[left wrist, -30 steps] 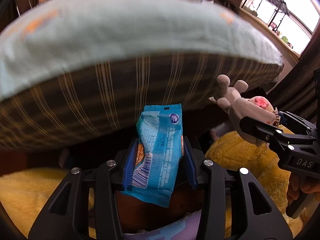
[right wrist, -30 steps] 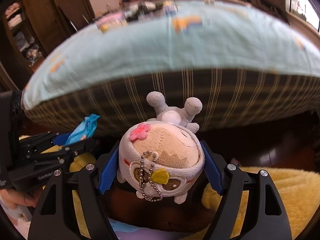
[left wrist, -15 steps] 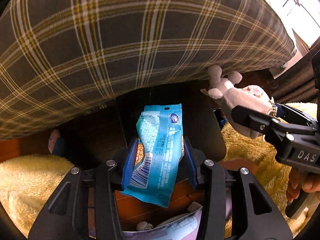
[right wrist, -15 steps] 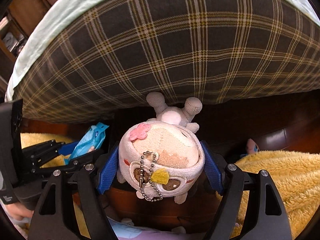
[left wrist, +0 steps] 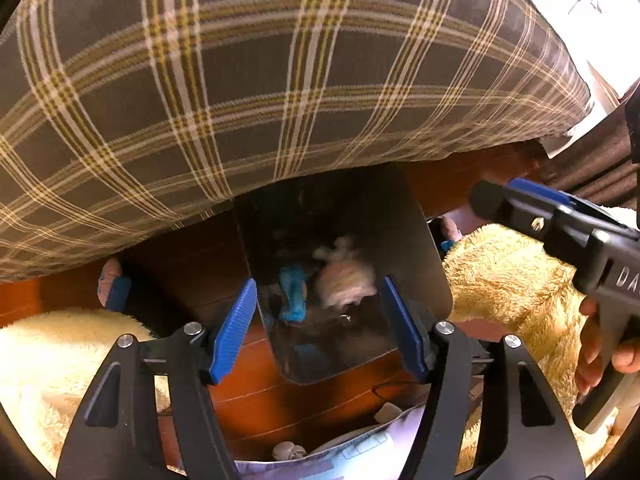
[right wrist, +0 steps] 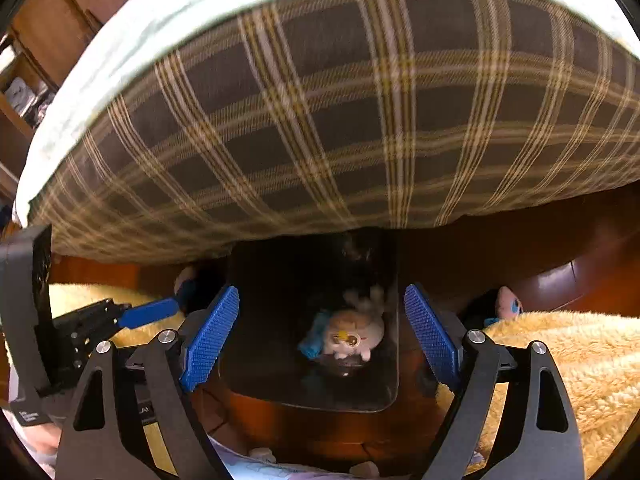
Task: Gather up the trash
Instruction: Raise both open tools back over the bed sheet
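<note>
A dark bin (left wrist: 400, 240) stands on the wood floor against the plaid bed; it also shows in the right wrist view (right wrist: 280, 360). Inside it lie a blue snack wrapper (left wrist: 292, 292) and a small plush toy (left wrist: 346, 280), blurred there; the right wrist view shows the wrapper (right wrist: 314, 338) beside the plush toy (right wrist: 354, 334). My left gripper (left wrist: 320, 332) is open and empty just above the bin. My right gripper (right wrist: 322, 340) is open and empty above the bin too. The right gripper also shows in the left wrist view (left wrist: 560, 232).
A plaid bed side (left wrist: 260, 80) with a pale sheet (right wrist: 140, 48) overhangs the bin. Yellow fluffy rugs (left wrist: 500, 280) (right wrist: 580, 360) lie on both sides on the wood floor (left wrist: 280, 400). A small doll head (right wrist: 508, 304) lies by the rug. Papers (left wrist: 360, 452) lie below.
Both grippers have opened. The blue wrapper and the plush toy have dropped from the fingers into the dark bin.
</note>
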Motion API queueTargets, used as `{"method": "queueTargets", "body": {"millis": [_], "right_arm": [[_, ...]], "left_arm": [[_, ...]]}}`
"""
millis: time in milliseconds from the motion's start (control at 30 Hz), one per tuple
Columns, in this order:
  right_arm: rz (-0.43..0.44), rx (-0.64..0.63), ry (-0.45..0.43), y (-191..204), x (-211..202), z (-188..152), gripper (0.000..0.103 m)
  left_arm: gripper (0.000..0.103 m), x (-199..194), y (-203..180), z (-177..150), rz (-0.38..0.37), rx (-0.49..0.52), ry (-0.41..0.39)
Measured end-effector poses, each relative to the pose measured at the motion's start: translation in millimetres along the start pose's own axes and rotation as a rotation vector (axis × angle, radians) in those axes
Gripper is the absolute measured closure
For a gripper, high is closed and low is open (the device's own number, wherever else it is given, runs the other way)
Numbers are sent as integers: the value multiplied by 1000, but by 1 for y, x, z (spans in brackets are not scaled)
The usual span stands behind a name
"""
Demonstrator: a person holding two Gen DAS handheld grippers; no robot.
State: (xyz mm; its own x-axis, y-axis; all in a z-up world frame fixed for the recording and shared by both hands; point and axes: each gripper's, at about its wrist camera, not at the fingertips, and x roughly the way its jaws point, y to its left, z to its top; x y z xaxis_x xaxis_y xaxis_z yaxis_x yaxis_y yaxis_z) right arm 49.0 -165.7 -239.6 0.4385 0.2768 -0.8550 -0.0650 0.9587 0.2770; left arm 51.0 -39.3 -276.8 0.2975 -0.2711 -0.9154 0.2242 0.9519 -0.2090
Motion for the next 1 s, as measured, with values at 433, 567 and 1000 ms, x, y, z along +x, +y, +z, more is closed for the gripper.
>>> {"method": "queueTargets", "body": {"millis": [433, 567, 1000], "right_arm": [[-20, -30, -260, 5, -102, 42, 17], [-30, -70, -324, 12, -124, 60, 17], [-31, -104, -409, 21, -113, 143, 18]], "left_arm": [[25, -88, -14, 17, 79, 34, -228], [19, -116, -18, 31, 94, 61, -283], [14, -144, 7, 114, 121, 29, -385]]}}
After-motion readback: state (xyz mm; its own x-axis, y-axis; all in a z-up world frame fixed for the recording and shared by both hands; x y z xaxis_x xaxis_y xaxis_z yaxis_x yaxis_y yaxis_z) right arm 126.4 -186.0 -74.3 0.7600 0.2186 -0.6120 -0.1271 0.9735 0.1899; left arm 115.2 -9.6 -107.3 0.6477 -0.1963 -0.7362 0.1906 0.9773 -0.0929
